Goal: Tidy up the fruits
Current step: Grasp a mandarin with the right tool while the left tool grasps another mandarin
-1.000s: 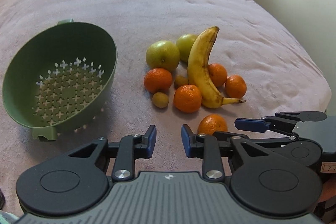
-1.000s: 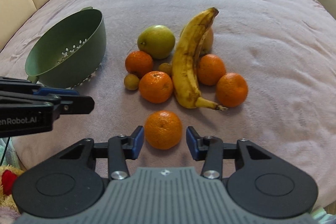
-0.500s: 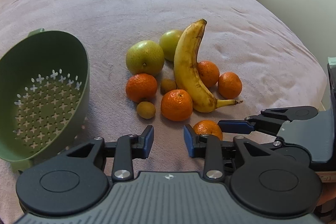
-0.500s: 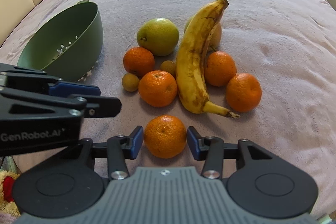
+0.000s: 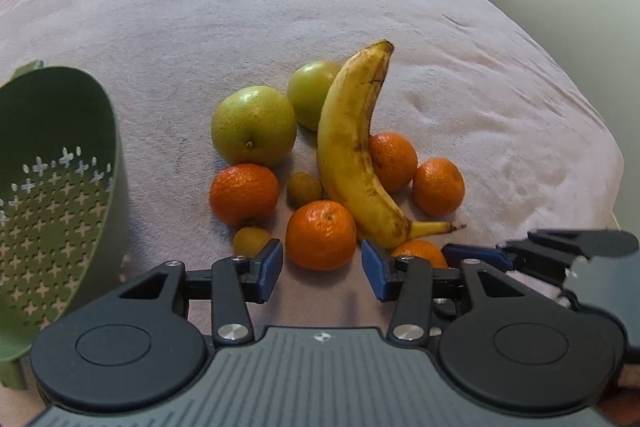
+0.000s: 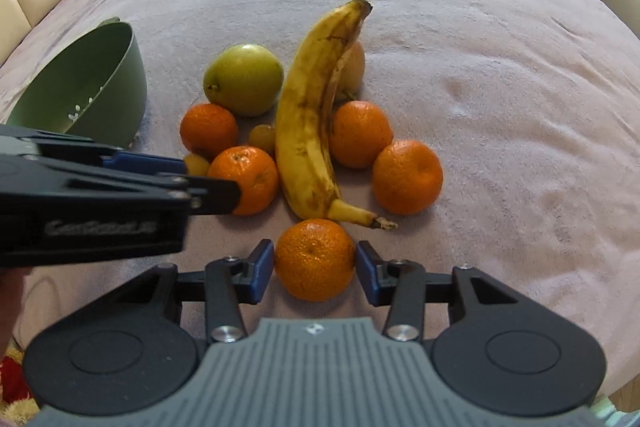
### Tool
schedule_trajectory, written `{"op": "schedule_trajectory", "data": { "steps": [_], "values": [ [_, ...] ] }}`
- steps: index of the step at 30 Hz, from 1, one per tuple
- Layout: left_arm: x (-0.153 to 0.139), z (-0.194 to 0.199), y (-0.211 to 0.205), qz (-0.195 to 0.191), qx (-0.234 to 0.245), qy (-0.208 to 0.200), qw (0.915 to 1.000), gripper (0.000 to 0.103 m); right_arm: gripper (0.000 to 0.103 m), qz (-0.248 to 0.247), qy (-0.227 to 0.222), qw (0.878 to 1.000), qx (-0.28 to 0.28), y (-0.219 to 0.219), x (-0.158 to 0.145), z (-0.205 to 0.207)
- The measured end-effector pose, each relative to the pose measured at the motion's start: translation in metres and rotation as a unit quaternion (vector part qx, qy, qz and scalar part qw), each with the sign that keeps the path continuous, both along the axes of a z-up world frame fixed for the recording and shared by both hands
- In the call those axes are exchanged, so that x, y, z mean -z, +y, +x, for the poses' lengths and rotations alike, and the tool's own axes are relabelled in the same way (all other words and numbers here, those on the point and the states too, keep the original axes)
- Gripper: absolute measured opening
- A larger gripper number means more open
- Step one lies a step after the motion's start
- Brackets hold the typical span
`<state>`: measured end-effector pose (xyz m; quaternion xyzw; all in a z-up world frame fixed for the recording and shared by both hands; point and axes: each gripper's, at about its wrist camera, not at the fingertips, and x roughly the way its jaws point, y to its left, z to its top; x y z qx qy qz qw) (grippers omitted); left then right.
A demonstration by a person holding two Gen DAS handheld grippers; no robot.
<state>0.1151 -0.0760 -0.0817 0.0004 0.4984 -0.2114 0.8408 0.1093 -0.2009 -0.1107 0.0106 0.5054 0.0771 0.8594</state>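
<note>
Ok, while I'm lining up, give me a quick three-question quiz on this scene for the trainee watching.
1. How many mandarins lie on the blanket?
2. True or false: the banana lies inside the colander.
3. What sits between the fingers of the right gripper? A) the banana B) a mandarin C) a green fruit

Key:
1. Five.
2. False: it lies on the blanket among the other fruit.
3. B: the nearest mandarin, which rests on the blanket.
</note>
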Motion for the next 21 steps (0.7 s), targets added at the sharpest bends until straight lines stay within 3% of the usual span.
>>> {"op": "schedule_trajectory", "data": {
  "steps": [16, 21],
  "values": [
    [0.019, 0.011, -0.012, 0.011, -0.004, 0.006, 0.9999, 0.052, 0.045, 0.02, 0.017, 1.0, 0.005, 0.0, 0.008, 0.004],
    [0.012, 0.003, -0.014, 0.025, 0.006, -0.013, 0.9996, 0.05, 0.045, 0.02, 0.016, 1.0, 0.006, 0.0, 0.006, 0.003]
  ]
}}
